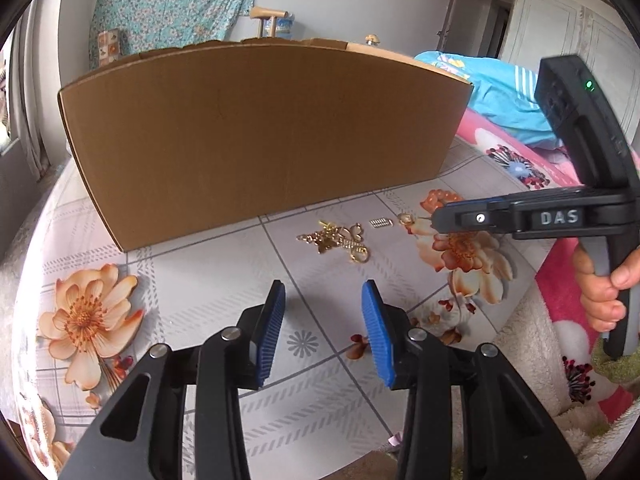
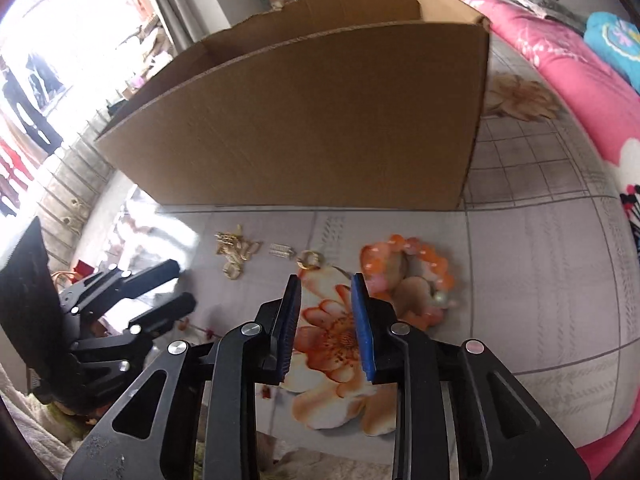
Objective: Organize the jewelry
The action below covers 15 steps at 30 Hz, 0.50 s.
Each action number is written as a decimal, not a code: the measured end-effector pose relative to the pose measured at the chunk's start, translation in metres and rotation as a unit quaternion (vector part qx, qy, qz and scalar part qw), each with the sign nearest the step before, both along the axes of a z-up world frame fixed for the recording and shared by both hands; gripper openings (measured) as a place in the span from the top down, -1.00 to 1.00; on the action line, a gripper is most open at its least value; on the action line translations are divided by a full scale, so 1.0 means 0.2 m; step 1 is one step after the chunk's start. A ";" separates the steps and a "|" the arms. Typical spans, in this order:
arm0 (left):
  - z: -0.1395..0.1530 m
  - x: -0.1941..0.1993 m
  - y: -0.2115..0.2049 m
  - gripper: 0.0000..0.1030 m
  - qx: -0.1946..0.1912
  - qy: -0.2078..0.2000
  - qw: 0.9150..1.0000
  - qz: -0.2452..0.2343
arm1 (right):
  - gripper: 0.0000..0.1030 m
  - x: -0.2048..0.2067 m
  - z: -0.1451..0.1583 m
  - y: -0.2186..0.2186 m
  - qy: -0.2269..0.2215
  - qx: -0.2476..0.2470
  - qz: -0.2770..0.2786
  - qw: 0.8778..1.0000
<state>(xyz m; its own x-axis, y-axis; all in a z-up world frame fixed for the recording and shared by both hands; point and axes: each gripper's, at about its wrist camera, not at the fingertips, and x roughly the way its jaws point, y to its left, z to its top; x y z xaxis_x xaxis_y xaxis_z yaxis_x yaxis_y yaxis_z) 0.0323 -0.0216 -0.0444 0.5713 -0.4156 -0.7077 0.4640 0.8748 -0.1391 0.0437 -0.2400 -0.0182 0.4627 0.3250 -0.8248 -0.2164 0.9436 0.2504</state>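
Surface: floral tablecloth (image 1: 208,276), grey check. Open cardboard box (image 1: 256,132) behind; gold jewelry heap (image 1: 336,242), small ring (image 2: 309,259), orange bead bracelet (image 2: 404,276) before it. Left gripper (image 1: 323,320), right gripper (image 2: 325,316): jaws apart, empty. Pink blanket (image 2: 568,76) beside.

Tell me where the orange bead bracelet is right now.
In the right wrist view the orange bead bracelet lies on the floral cloth in front of the cardboard box, right of the gold ring.

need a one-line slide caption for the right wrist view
Right gripper, fingers open and empty, above a floral cloth near an orange bead bracelet, gold jewelry and a cardboard box.
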 end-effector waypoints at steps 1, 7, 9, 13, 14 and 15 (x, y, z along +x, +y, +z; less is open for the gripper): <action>0.00 0.00 0.00 0.25 0.004 -0.001 1.000 0.001 | 0.50 -0.01 0.01 0.02 -0.006 -0.003 0.008 1.000; -0.01 0.00 -0.02 0.25 0.019 -0.006 1.000 0.009 | 0.50 -0.02 0.02 0.14 -0.035 -0.040 0.042 0.998; -0.01 0.00 -0.03 0.25 0.029 -0.009 0.999 0.011 | 0.50 -0.02 0.03 0.19 -0.036 -0.032 0.056 0.997; -0.01 -0.01 -0.01 0.25 0.047 -0.017 0.999 0.019 | 0.50 -0.03 0.02 0.30 -0.038 -0.034 0.086 0.995; -0.01 -0.01 0.00 0.25 0.048 -0.017 0.998 0.022 | 0.50 -0.03 0.01 0.32 -0.038 -0.038 0.091 0.994; -0.01 0.00 0.01 0.25 0.048 -0.018 0.998 0.025 | 0.50 -0.03 0.01 0.33 -0.040 -0.043 0.097 0.994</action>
